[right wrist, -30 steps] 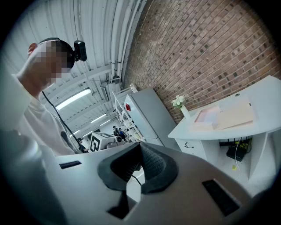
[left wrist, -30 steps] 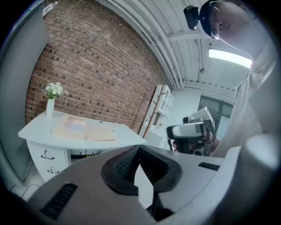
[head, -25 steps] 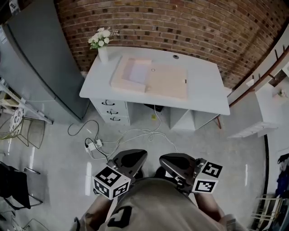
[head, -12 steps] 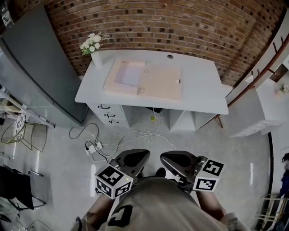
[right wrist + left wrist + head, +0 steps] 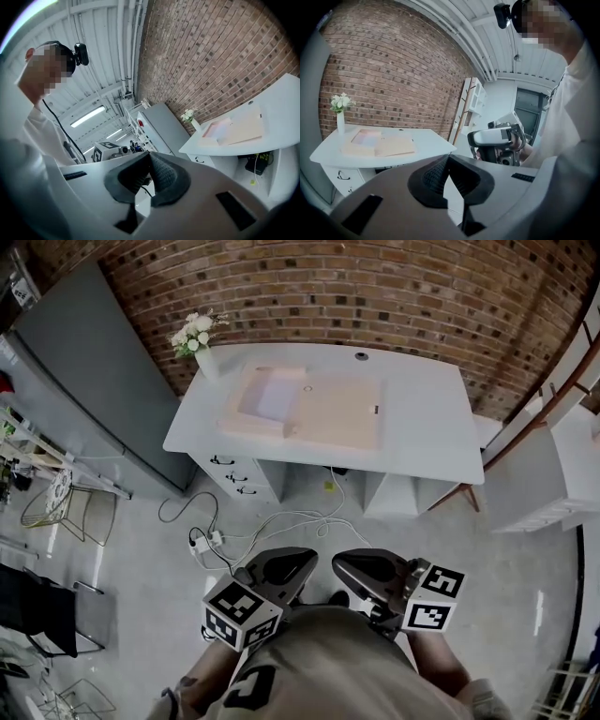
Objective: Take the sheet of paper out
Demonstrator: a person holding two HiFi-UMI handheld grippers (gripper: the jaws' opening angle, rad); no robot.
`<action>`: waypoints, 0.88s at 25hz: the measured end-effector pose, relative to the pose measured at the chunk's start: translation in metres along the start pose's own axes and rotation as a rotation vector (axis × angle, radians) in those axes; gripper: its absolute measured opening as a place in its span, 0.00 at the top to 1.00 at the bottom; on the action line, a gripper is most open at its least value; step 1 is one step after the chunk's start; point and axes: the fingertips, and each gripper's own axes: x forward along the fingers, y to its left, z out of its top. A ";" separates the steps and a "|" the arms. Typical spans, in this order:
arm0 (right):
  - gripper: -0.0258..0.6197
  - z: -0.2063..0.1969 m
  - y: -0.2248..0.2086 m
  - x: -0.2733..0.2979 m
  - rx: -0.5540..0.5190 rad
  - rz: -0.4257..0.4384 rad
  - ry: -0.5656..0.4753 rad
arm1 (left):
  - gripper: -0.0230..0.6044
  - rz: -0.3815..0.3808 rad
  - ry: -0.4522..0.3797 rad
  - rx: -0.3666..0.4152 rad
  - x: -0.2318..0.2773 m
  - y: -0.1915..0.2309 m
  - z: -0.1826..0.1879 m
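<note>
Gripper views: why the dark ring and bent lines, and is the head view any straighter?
Left gripper view: wide-angle lens, black corners, the brick wall bows, the desk sharp. Right gripper view: same dark ring, scene tilted, ceiling lamp bright. Head view: desk edge curves too, light even, glare on the floor.

Red brick back wall. White desk with drawers against it. Tall grey cabinet left, white shelving right. Glossy grey floor, cables trailing under desk.
</note>
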 end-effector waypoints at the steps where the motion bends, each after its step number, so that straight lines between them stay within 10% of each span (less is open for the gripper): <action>1: 0.92 0.001 -0.001 -0.004 -0.003 0.010 0.002 | 0.94 0.008 0.003 0.000 0.003 -0.002 0.001; 22: 0.92 0.029 -0.053 -0.045 0.119 -0.060 -0.097 | 0.94 0.047 -0.004 0.025 0.048 0.013 0.041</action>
